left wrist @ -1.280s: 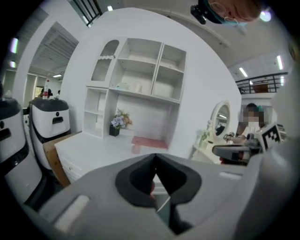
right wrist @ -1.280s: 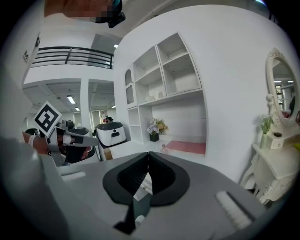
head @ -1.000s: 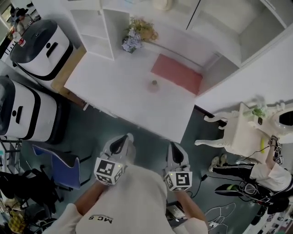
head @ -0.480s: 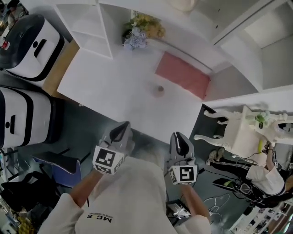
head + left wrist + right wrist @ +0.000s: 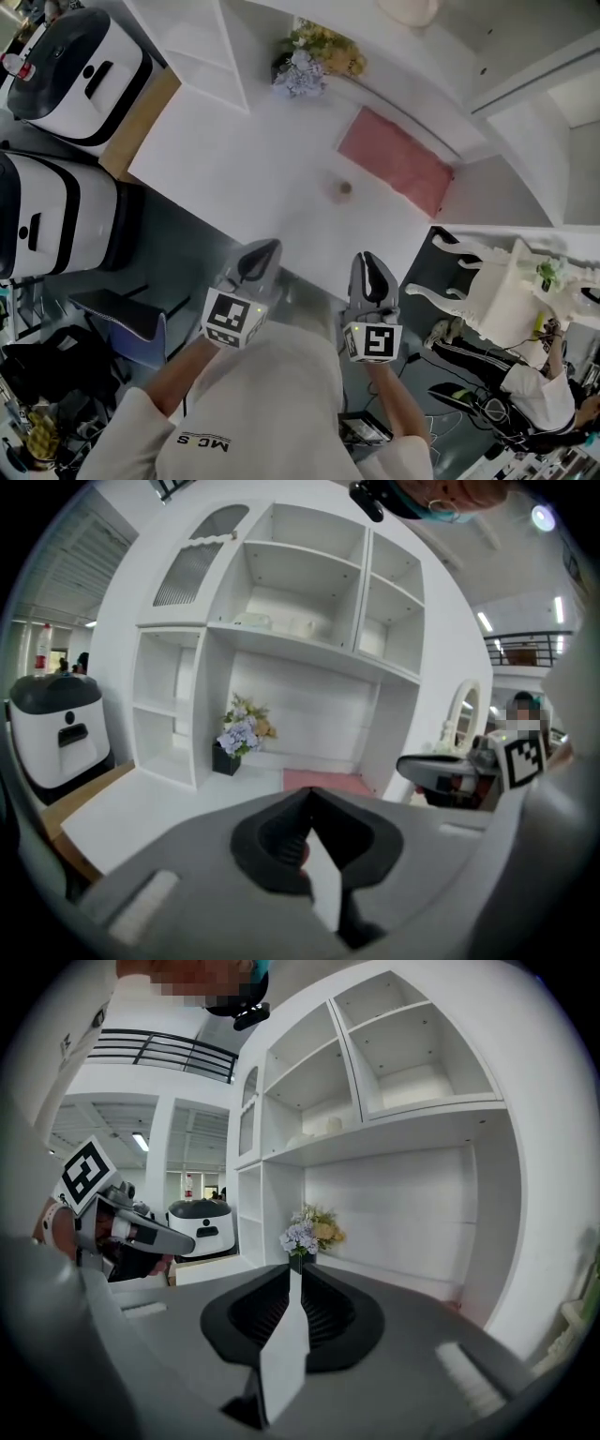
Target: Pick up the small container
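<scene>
The small container (image 5: 344,188) is seen back from the desk's (image 5: 234,169) near edge, beyond the closed left gripper (image 5: 269,247). The empty right gripper (image 5: 365,259) has just been opened slightly.

- Table (image 5: 234,178): top was smooth, white, matt, laminate-like.
- Mat (image 5: 394,159): pink, matt, looked like cloth.
- Small container (image 5: 344,188): too small to tell material.
- Left gripper (image 5: 267,251): shell was grey matt plastic; pads (image 5: 281,841) black, ribbed, looked rubbery.
- Marker cube (image 5: 232,319): faces matt, printed.
- Machine (image 5: 103,80): casing was glossy white and black plastic.
- Side board (image 5: 145,117): tan, looked like wood.
- Shelf unit (image 5: 300,602): smooth white paint finish.
- Chair (image 5: 492,291): white, slightly glossy.
</scene>
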The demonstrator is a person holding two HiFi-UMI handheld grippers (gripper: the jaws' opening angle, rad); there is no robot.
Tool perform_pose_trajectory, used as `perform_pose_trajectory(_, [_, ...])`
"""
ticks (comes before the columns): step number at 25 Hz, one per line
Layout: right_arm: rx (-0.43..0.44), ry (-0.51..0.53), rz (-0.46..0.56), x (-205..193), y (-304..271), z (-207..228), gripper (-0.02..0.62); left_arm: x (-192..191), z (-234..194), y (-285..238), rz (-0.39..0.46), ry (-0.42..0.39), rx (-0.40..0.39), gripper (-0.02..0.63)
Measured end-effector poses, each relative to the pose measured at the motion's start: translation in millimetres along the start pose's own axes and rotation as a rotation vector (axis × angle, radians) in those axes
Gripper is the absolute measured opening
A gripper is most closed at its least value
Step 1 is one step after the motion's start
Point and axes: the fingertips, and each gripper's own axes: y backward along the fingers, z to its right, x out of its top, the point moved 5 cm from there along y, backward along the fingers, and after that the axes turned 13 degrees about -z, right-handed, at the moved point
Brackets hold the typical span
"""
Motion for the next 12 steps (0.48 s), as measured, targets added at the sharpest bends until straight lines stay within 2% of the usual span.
perform_pose_trajectory(8, [0.010, -0.018, 0.007, -17, -48, 23, 0.042, -6, -3, -35, -0.013, 0.018, 0.035, 0.000])
perform_pose_trajectory(9, [0.017, -0.023, -0.003, -19, -56, 25, 0.053, -7, -4, -40, -0.021, 0.029, 0.039, 0.000])
perform_pose_trajectory(11, [0.035, -0.030, -0.019, -23, -70, 28, 0.117, -7, -5, -48, -0.033, 0.056, 0.041, 0.000])
perform_pose_trajectory(12, [0.038, -0.031, -0.022, -26, -76, 29, 0.117, -5, -5, -52, -0.032, 0.059, 0.039, 0.000])
